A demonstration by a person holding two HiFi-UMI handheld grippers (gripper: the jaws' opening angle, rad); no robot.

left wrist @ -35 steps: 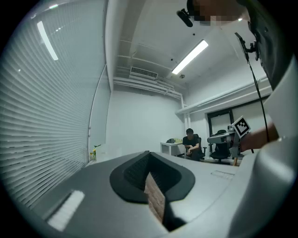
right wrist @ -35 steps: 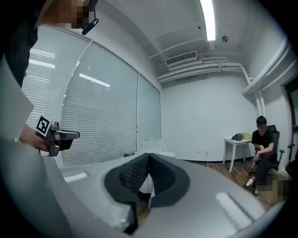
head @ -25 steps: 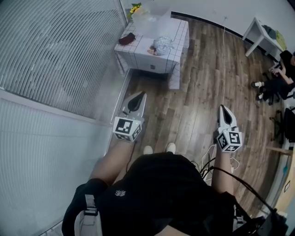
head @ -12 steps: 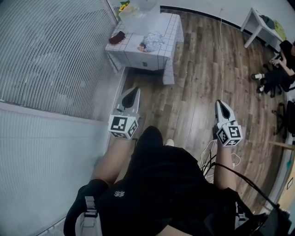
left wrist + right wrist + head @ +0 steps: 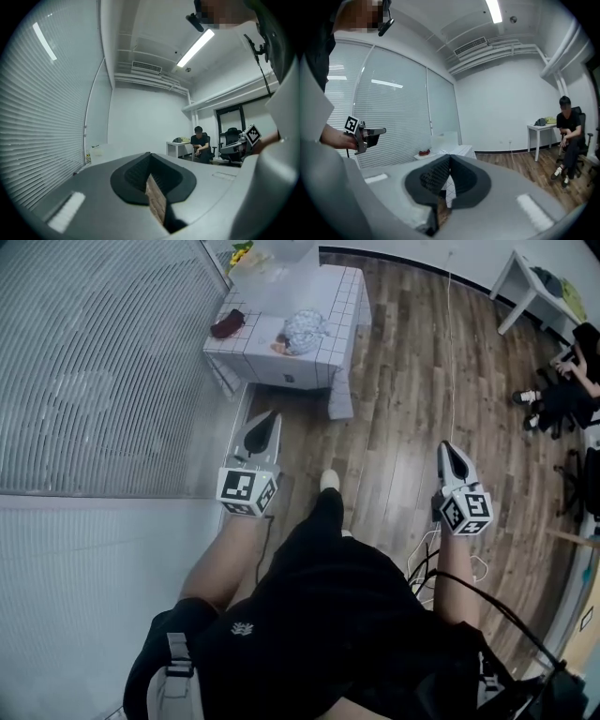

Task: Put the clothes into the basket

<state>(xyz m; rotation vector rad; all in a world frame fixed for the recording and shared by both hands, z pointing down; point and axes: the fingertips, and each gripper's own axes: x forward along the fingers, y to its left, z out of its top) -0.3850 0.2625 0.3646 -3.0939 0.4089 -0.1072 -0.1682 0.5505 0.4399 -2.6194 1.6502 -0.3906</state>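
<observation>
I have taken a step: my foot is now out ahead on the wooden floor, where 1 second ago both feet stood side by side under me. The white tiled bench sits a little nearer in the head view than it did then. My left hand-held gripper and right hand-held gripper have travelled forward with me. Both are level in front of my body, well apart from each other and still well short of the bench.

Neither has changed its grip. The left jaws are pressed together on nothing, and the right jaws are likewise closed and empty.

The clothes have not been touched. A dark red garment lies near the bench's left edge and a pale blue patterned garment lies near its middle, well apart from one another. At the far end stands a pale translucent container, which I take for the basket, though I cannot be sure. So this is only the approach, I judge: nothing is picked up and nothing is in the basket.

I can read no writing. The cubes on the 2 grippers carry square black-and-white markers, not letters. The small white mark on my black shirt is too small to make out.
</observation>
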